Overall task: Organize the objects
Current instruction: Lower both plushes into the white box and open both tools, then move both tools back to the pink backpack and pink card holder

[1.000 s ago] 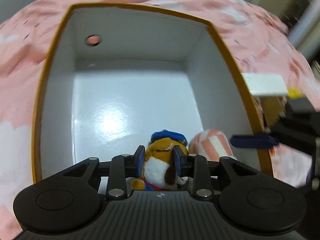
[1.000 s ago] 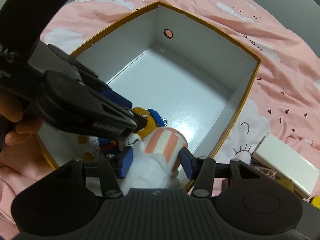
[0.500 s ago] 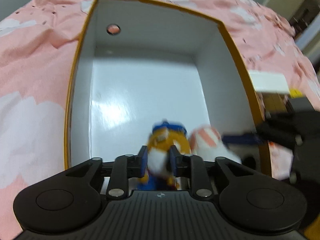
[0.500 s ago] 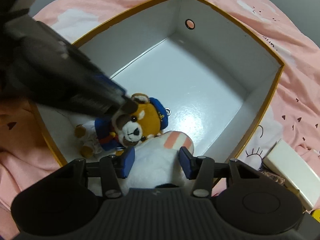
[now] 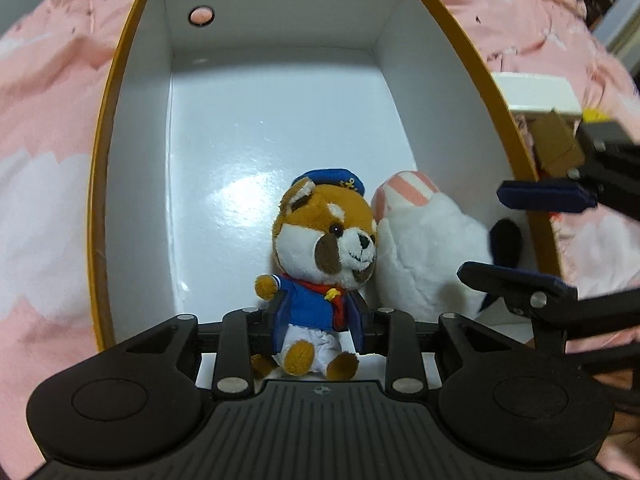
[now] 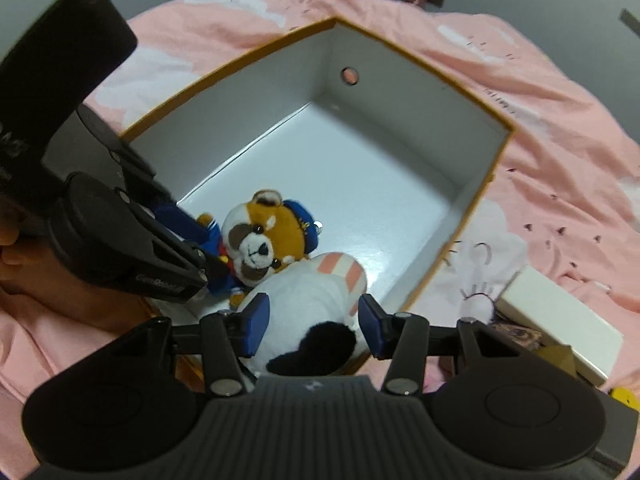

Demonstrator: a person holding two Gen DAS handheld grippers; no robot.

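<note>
White plush [image 6: 308,312] face hidden

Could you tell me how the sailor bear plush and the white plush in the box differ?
The sailor bear plush is orange-brown, wearing a blue cap and jacket; the white plush is mostly white with pink stripes and a black patch. The bear looks smaller, the white plush bulkier. The left gripper pinches the bear's body; the right gripper straddles the white plush without clearly pressing it. Both sit side by side, touching, in the white box.
</note>
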